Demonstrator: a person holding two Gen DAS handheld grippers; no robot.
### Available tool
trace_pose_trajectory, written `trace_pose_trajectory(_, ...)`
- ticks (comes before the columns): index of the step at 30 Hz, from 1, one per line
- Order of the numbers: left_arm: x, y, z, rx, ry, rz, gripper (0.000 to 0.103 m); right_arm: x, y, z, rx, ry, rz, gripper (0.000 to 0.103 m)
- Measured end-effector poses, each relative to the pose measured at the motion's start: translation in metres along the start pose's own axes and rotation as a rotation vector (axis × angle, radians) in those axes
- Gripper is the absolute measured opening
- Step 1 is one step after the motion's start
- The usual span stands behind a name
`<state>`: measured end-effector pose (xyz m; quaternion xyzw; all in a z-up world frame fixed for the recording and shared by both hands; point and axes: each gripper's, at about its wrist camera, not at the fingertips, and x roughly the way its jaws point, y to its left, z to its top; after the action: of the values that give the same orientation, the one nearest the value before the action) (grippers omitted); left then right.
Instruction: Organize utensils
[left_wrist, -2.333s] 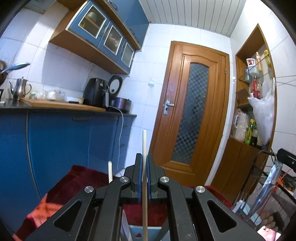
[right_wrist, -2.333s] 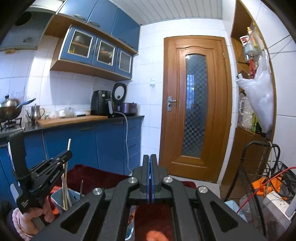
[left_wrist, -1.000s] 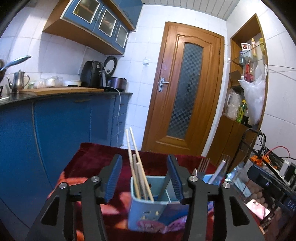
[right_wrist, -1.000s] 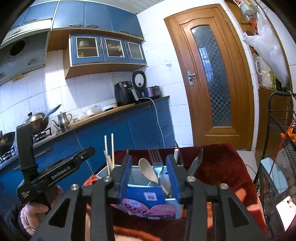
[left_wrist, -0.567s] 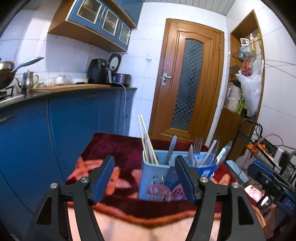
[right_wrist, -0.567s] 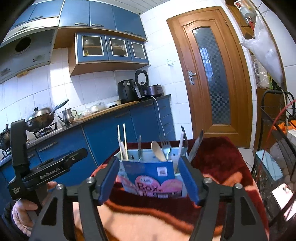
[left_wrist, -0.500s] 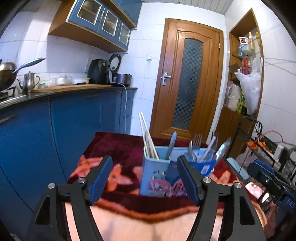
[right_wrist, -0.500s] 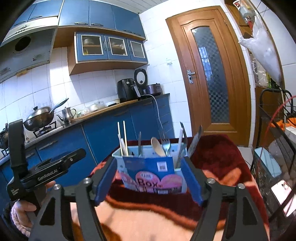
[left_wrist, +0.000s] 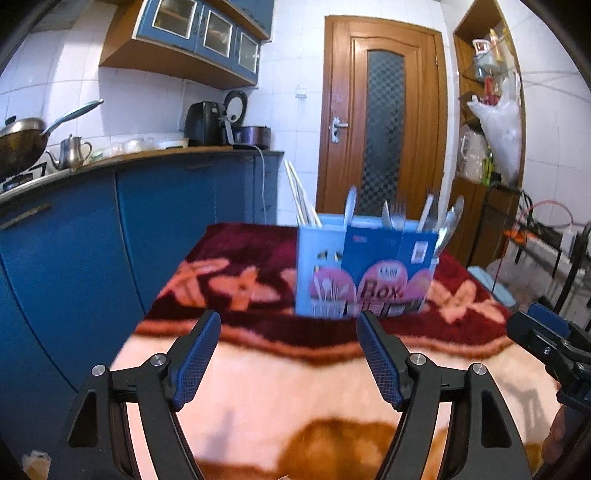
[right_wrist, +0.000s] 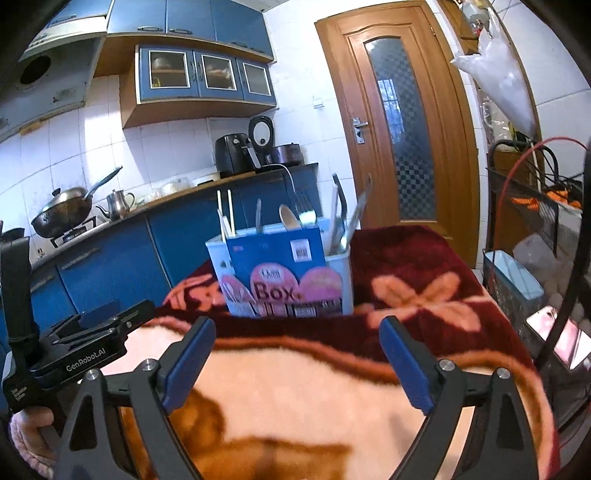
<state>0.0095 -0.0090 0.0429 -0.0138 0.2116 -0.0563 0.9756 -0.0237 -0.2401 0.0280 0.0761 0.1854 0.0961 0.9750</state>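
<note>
A light blue utensil box (left_wrist: 364, 267) with a pink "Box" label stands upright on the blanket-covered table (left_wrist: 258, 369). It holds chopsticks (left_wrist: 301, 199) at its left end, and knives, a fork (left_wrist: 397, 214) and spoons to the right. It also shows in the right wrist view (right_wrist: 284, 273), with chopsticks (right_wrist: 224, 212) and a wooden spoon (right_wrist: 290, 218). My left gripper (left_wrist: 288, 354) is open and empty, well short of the box. My right gripper (right_wrist: 297, 360) is open and empty, also back from the box.
Blue kitchen cabinets (left_wrist: 110, 229) and a counter with a wok (right_wrist: 62, 214), kettle and air fryer run along the left. A wooden door (left_wrist: 384, 133) is behind. A wire rack (right_wrist: 535, 221) and a bin (right_wrist: 511, 280) stand to the right of the table.
The left gripper was shut on a chopstick over the box and the right was shut; both have opened, the chopstick stands in the box, and both have pulled back from it.
</note>
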Motion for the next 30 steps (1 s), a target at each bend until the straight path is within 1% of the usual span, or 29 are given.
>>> trace_pose_trajectory(2,0.001,-0.003,-0.009,0.017,0.007,0.007,0.077,-0.001,-0.003,-0.010,0.015,-0.001,0.011,0.093)
trace_pose_trajectory(4,0.001,-0.004,-0.014,0.019,0.006,0.022,0.077,-0.002,-0.005,-0.018,0.024,-0.002,0.004,0.093)
trace_pose_trajectory(9,0.003,-0.004,-0.024,0.004,-0.013,0.052,0.077,-0.001,-0.005,-0.033,-0.020,-0.015,-0.078,0.093)
trace_pose_trajectory(18,0.006,-0.003,-0.031,-0.016,-0.004,0.064,0.077,-0.002,-0.001,-0.036,-0.048,-0.037,-0.098,0.093)
trace_pose_trajectory(30,0.007,-0.004,-0.032,-0.009,-0.008,0.073,0.077,-0.003,-0.005,-0.036,-0.030,-0.038,-0.095,0.093)
